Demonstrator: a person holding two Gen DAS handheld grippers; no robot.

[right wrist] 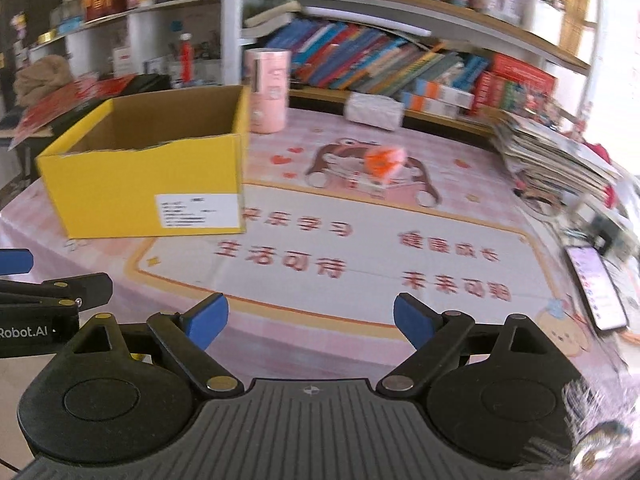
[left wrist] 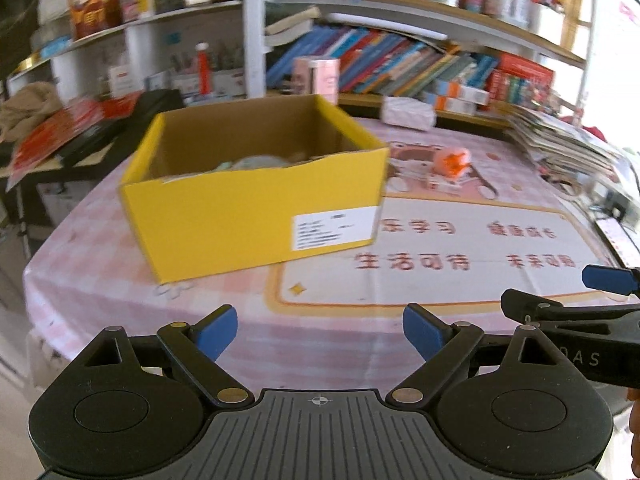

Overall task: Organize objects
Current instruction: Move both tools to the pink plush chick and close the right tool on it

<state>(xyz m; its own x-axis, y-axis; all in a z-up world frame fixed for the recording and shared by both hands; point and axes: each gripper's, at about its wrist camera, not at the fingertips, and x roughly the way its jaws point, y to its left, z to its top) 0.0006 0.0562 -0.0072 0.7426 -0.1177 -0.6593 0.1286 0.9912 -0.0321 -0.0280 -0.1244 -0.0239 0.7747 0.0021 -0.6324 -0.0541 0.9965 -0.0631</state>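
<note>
Box: yellow carton box point(left wrist: 256, 196), open top, on the pink table point(left wrist: 420, 240); its long labelled side faces both cameras, with blurred items lying inside.
Toy: small orange-and-white object point(right wrist: 383, 162), on the table right of the box and well apart from it; shape and long axis too blurred to tell.
Tube: pink cylinder point(right wrist: 267, 90), upright, just behind the box's right rear corner.
Tissue pack: white pack point(right wrist: 374, 110), farther right of the box, by the table's far edge.
Magazines: slanted stack point(right wrist: 552, 160), far right of the box.
Phone: phone point(right wrist: 596, 286), screen lit, far right of the box by the table's edge.
Bookshelf: shelves point(left wrist: 400, 60) behind the box, crowded.
Left gripper: left gripper point(left wrist: 320, 330), spread wide, holding nothing, in front of the box.
Right gripper: right gripper point(right wrist: 310, 320), spread wide, holding nothing, right of the box's near corner.
</note>
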